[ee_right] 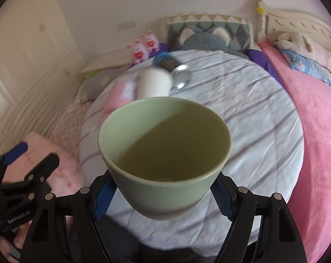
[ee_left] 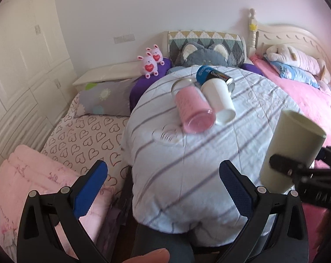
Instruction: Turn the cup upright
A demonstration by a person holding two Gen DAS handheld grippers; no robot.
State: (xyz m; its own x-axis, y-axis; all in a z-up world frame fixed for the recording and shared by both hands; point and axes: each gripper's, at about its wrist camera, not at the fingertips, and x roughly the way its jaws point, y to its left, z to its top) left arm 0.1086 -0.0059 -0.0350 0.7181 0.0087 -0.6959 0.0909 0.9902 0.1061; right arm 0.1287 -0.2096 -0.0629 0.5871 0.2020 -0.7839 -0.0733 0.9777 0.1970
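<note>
The green cup is gripped by the right tongs above the bed, mouth tilted up; the left tongs are held open

Bare striped quilt ahead (pink bottle, white cup beyond)

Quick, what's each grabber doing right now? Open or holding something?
Left gripper: open, holding nothing.
Right gripper: closed on the green cup, lifted above the bed.
</note>
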